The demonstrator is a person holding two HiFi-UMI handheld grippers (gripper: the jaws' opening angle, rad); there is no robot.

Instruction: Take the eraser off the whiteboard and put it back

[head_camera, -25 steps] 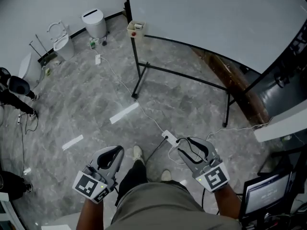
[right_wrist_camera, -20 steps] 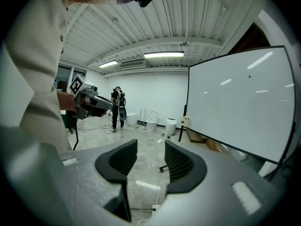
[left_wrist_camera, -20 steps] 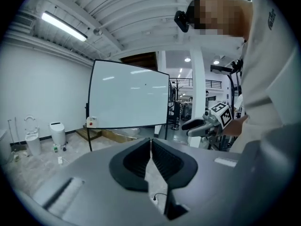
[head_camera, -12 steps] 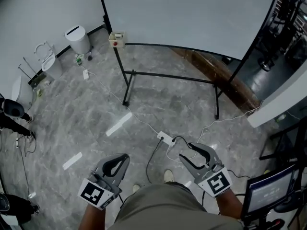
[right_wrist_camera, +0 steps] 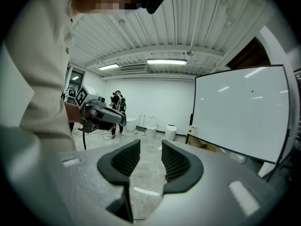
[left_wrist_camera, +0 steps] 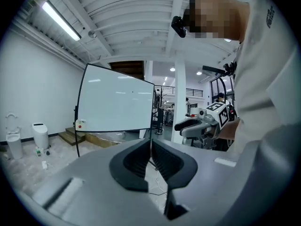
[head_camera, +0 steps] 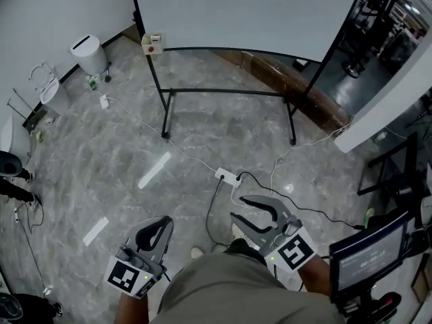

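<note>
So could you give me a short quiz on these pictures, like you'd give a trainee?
1. True or false: the left gripper is wide open.
2. What lies on the floor in front of the whiteboard? A: power strip. B: ladder. C: ball.
3. Fill in: between the jaws of the right gripper there is ____.

Key
1. False: its jaws are together.
2. A.
3. Nothing. The jaws have just been closing but stand apart.
</note>
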